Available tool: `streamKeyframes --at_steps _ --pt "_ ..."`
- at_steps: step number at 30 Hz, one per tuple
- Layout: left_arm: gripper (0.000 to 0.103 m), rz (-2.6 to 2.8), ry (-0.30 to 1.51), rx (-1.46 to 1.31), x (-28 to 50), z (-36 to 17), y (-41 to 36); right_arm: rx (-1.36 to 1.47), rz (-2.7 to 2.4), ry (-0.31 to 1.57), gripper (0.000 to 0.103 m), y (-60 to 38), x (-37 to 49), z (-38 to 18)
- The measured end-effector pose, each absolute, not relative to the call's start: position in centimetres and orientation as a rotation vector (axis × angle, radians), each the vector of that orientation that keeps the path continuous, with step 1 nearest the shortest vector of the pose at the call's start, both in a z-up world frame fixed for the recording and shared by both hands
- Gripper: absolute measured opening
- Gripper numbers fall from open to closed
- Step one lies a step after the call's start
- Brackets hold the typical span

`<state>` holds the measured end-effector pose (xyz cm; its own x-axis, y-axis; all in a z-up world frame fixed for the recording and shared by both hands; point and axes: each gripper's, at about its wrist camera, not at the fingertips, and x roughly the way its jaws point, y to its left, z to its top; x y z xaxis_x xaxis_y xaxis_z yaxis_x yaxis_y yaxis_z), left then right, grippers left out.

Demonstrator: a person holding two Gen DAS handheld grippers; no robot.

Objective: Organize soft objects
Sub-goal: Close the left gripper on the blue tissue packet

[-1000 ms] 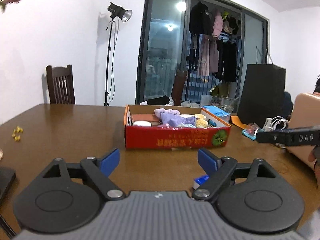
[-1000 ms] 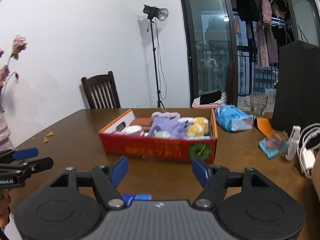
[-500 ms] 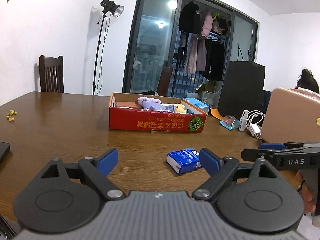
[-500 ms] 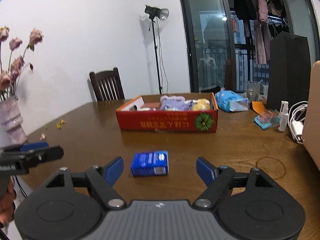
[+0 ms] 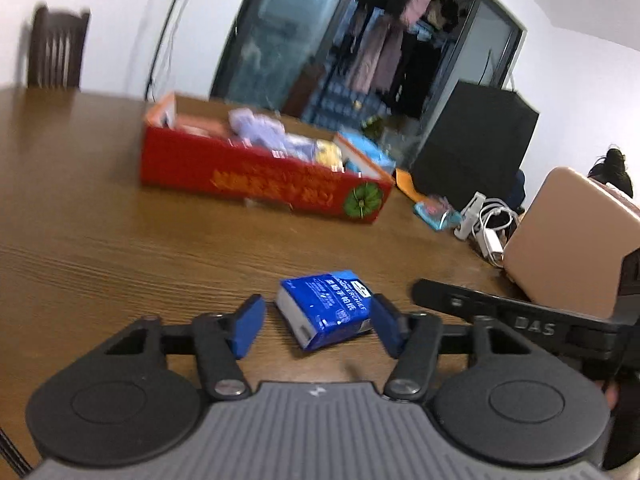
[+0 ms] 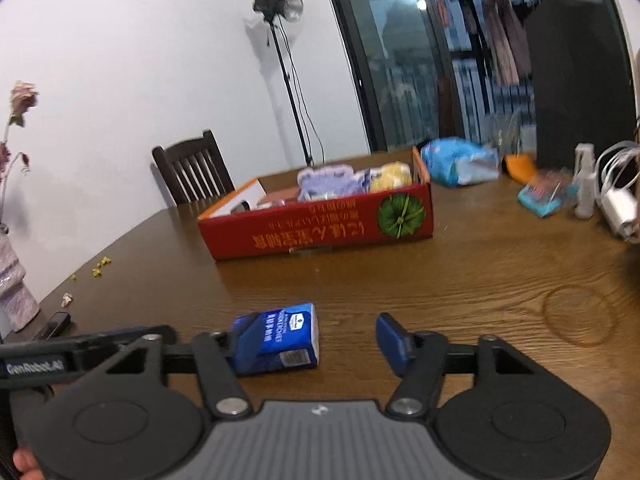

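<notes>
A blue tissue pack (image 5: 326, 308) (image 6: 280, 340) lies on the brown table (image 5: 120, 248), in front of a red cardboard box (image 5: 260, 176) (image 6: 320, 232). The box holds a purple cloth (image 6: 326, 184), a yellow plush (image 6: 394, 176) and other items. My left gripper (image 5: 317, 326) is closing with the pack between its fingertips; the right pad is near the pack's edge, the left pad stands apart. My right gripper (image 6: 320, 340) is closing too. Its left pad overlaps the pack's left end, and a wide gap separates its right pad from the pack.
A black bag (image 5: 476, 148), white chargers and cables (image 5: 488, 224) and a tan case (image 5: 572, 240) crowd the right side. A blue plastic bag (image 6: 460, 160) lies behind the box. At the left edge are a vase (image 6: 12, 292), a phone (image 6: 54, 324) and a chair (image 6: 192, 172).
Both grippers sank toward the table and came in on the tissue pack from either side. Both pairs of jaws narrowed, and both views tilted.
</notes>
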<state>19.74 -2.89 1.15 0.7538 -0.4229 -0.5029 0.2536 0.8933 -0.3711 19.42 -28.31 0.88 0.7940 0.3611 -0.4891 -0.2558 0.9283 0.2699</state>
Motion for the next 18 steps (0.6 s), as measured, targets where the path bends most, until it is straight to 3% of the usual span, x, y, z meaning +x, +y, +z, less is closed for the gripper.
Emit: streamKeyframes --at_steps 6,8,18 --pt "0.034 -0.400 0.705 -0.314 23.4 -1.0 -3.1 0.236 0.379 0.644 0.041 -26.6 23.6 -0.9" --pt "0.034 -0.400 0.715 -0.344 24.1 -1.2 -2.4 0.235 0.410 0.689 0.028 -26.0 24.3 -1.5" --pt "0.038 -0.437 0.746 -0.382 24.9 -0.2 -2.0 0.291 0.439 0.720 0.029 -26.6 25.1 -1.4"
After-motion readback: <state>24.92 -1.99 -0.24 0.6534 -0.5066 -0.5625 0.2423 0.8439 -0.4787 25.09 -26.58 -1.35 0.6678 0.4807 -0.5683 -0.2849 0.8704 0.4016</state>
